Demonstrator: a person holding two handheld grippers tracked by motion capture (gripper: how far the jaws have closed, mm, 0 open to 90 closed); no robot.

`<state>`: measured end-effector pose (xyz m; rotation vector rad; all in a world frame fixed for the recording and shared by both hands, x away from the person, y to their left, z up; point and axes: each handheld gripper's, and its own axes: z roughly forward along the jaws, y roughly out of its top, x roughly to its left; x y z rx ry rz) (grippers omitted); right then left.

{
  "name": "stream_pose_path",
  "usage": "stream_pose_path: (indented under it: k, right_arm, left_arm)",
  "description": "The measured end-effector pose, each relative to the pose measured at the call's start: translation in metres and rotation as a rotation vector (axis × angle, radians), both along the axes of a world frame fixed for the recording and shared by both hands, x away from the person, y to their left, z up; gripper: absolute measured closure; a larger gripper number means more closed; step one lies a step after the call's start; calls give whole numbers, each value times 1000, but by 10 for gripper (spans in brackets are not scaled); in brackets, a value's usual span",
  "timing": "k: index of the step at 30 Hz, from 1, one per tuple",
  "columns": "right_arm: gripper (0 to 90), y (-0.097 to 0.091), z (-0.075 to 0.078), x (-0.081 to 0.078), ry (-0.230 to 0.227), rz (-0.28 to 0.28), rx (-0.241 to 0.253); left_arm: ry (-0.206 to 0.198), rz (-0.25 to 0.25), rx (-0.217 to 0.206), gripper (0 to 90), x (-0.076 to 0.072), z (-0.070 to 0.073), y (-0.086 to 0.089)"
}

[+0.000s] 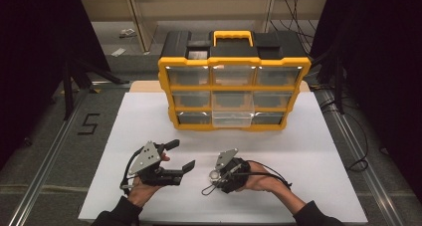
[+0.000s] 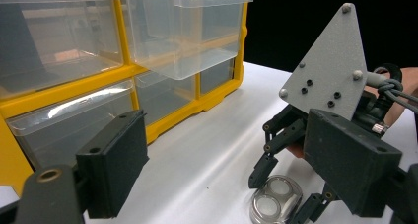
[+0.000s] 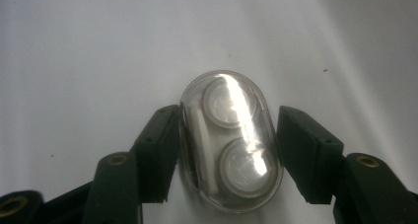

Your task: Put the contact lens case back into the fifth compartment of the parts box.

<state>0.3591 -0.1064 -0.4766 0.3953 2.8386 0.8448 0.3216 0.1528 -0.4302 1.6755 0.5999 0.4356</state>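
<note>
Straddling the clear case [image 3: 230,141], right claw [image 3: 227,152] half-open.

Dim, dark-edged room (white table [image 1: 308,151] lit overhead), glare on clear case [image 3: 231,140].

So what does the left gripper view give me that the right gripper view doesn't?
Left gripper view adds: the yellow drawer organizer, one clear drawer pulled out, the left gripper with jaws wide apart, and the grey plate atop the right gripper. Right gripper view adds: a close look down on the clear oval case and its two round lids, one pad against its side, a slim gap at the other. Shared: that case, the right gripper straddling it, the white table.
</note>
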Motion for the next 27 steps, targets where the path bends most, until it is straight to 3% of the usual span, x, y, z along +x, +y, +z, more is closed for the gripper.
stream_pose_path:
  k: [4, 27]
  right_arm:
    - [489, -1, 1, 0, -1, 2, -4]
    - [495, -5, 11, -4, -79, 2, 30]
  left_arm:
    - [0, 0, 0, 166, 0, 0, 0]
    - [1, 1, 7, 166, 0, 0, 0]
